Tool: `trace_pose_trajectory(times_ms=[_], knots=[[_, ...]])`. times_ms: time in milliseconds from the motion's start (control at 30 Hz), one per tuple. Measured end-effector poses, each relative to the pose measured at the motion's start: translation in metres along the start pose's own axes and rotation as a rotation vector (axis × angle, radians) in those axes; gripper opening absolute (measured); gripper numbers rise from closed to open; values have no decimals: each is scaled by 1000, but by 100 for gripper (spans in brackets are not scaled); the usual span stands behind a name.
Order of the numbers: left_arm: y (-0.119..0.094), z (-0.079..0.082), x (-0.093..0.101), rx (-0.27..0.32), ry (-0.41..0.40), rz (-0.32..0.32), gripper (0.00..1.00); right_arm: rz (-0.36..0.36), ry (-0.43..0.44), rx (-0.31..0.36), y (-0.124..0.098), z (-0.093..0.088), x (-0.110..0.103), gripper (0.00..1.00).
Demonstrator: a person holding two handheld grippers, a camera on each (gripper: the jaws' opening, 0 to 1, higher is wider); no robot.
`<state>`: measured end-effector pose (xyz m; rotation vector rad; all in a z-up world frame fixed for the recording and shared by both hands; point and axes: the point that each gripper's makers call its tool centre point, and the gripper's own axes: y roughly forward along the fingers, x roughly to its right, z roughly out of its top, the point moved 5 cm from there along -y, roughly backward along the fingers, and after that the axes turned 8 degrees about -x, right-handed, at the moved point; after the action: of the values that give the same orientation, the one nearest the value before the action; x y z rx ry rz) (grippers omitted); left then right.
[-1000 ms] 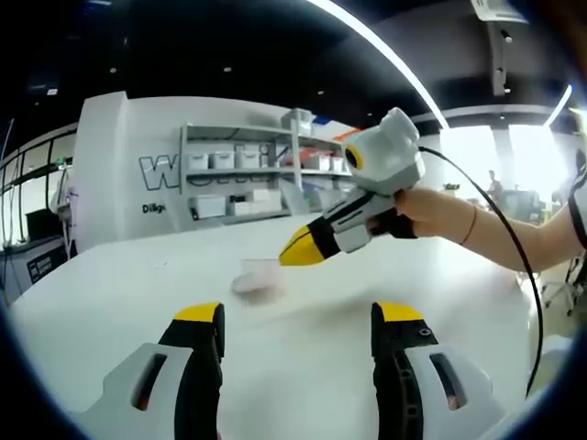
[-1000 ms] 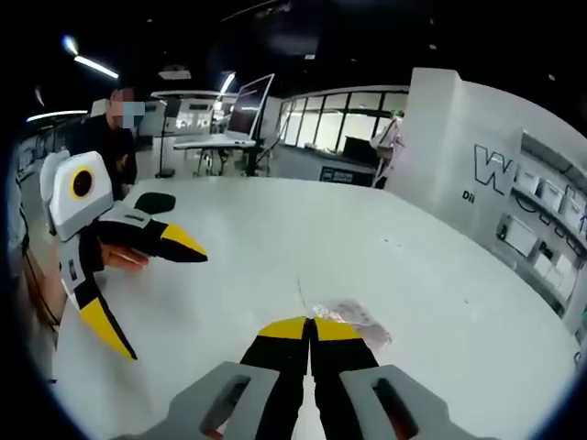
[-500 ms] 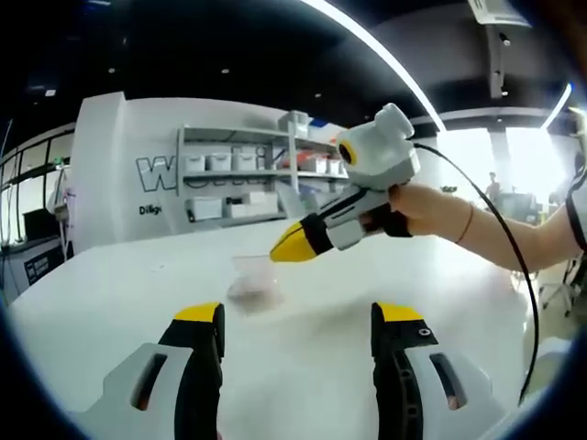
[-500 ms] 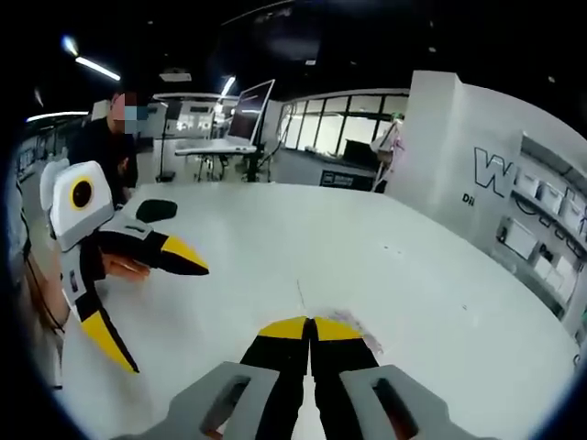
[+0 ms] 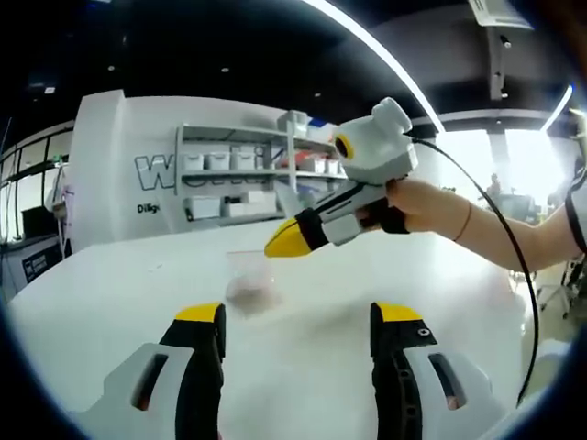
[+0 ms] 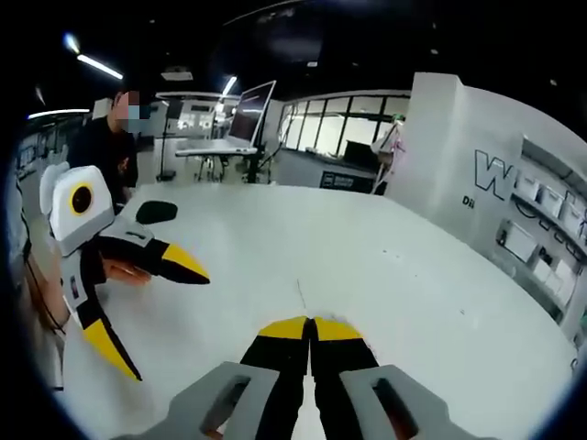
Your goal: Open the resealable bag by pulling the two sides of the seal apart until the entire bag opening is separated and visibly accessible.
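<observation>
1. Bag [image 5: 249, 278]: clear, hanging upright above the tabletop [image 5: 110, 293], its top edge pinched by the right gripper [image 5: 280, 243].
2. Right gripper: jaws clenched on the bag's top.
3. Left gripper [image 5: 298, 316]: jaws spread wide, grasping nothing, near the tabletop's near edge.

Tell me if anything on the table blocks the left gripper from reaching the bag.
Nothing visible does. Bare white table lies between the open left gripper and the bag, which hangs from the shut right gripper.
</observation>
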<state>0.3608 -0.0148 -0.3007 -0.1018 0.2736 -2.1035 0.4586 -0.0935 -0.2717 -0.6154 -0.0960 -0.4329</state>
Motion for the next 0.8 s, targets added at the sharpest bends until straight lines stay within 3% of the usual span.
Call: trace_pose_trajectory(times_ms=[800], knots=[[-1,-1,0,-3,-6,1,63,-19,-2,21,-10,8,3,0]])
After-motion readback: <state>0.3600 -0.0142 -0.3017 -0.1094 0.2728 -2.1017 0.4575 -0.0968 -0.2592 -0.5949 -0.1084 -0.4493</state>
